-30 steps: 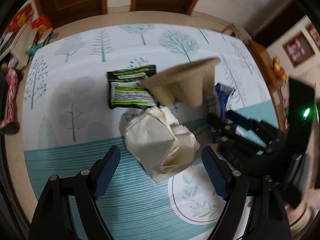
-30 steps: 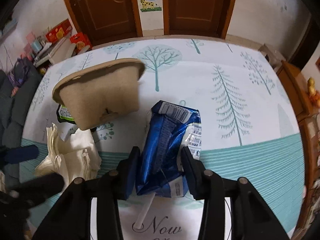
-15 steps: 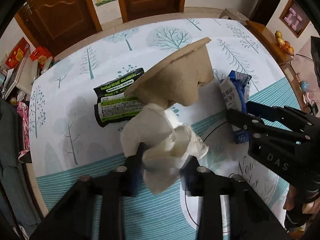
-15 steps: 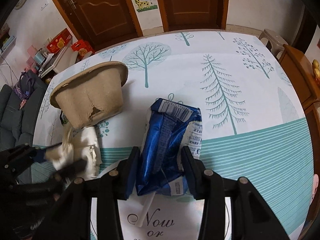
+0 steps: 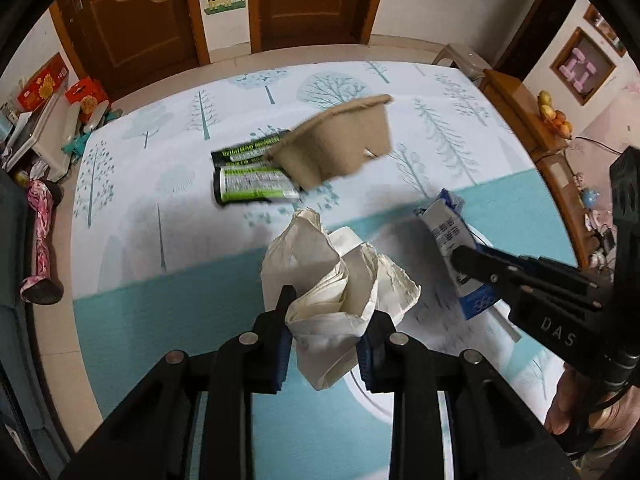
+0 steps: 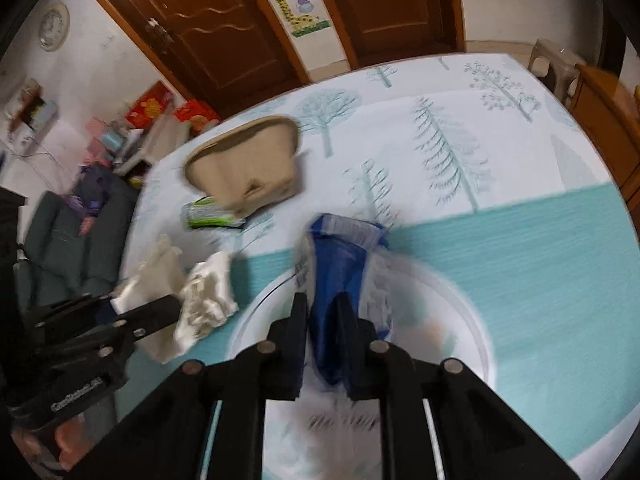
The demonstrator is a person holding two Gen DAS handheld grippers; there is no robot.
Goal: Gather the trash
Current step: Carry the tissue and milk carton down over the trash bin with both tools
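Observation:
My left gripper [image 5: 326, 316] is shut on a crumpled white paper wad [image 5: 336, 280] and holds it above the mat; the wad also shows in the right wrist view [image 6: 200, 300]. My right gripper [image 6: 322, 320] is shut on a flattened blue and white carton [image 6: 340, 280] and holds it off the mat; the carton also shows in the left wrist view [image 5: 456, 248]. A tan pulp tray [image 5: 340, 148] lies tipped on the mat beyond both, also seen in the right wrist view [image 6: 248, 168]. A black and green wrapper [image 5: 252, 172] lies beside it.
A tree-patterned mat [image 5: 160, 200] covers the floor, with a white round print [image 6: 440, 300] under my right gripper. Brown doors [image 5: 312, 0] stand at the back. Boxes and clutter [image 5: 48, 92] line the left edge. A wooden cabinet [image 5: 532, 120] stands at right.
My left gripper closed on the paper wad and lifted it. My right gripper squeezed the blue carton flatter, raised it off the mat and turned to the right.

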